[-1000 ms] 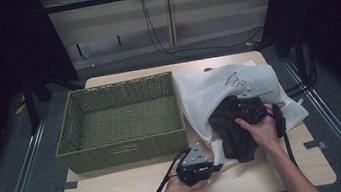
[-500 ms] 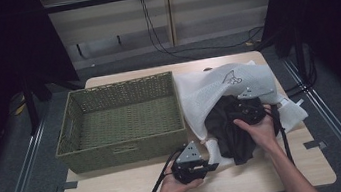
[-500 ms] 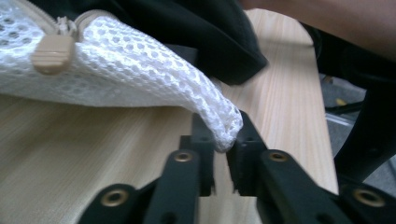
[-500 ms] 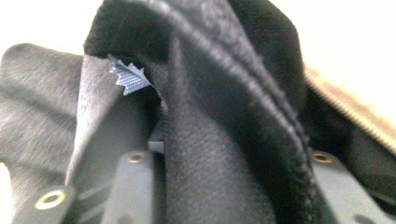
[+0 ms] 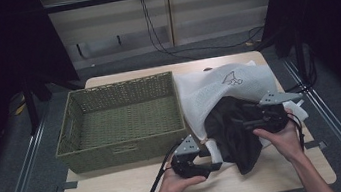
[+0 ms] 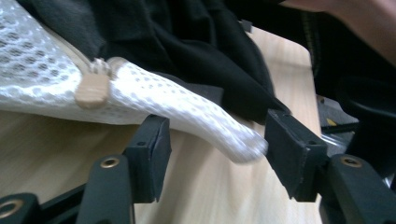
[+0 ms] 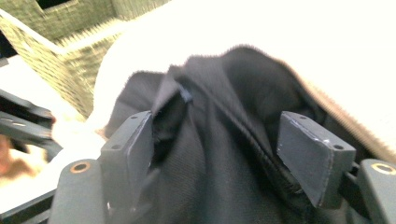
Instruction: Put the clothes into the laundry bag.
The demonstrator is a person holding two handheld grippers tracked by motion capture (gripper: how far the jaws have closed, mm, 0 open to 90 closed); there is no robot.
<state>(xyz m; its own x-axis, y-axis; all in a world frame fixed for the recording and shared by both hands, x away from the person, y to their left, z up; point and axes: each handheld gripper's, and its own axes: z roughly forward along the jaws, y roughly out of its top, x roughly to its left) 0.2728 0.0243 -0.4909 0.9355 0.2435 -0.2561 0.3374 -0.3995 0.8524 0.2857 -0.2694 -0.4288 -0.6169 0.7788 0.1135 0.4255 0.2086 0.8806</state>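
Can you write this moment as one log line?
left gripper: open by mesh bag | right gripper: open over black garment

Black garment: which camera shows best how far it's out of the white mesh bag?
The high view: the black garment spills from the white mesh bag onto the table. The right gripper view shows only folds of it between open jaws; the left gripper view shows its edge behind the bag's corner.

left tongs [image 6: 212,158]: opening, mesh bag [image 6: 187,107] released | right tongs [image 7: 215,158]: opening, raised
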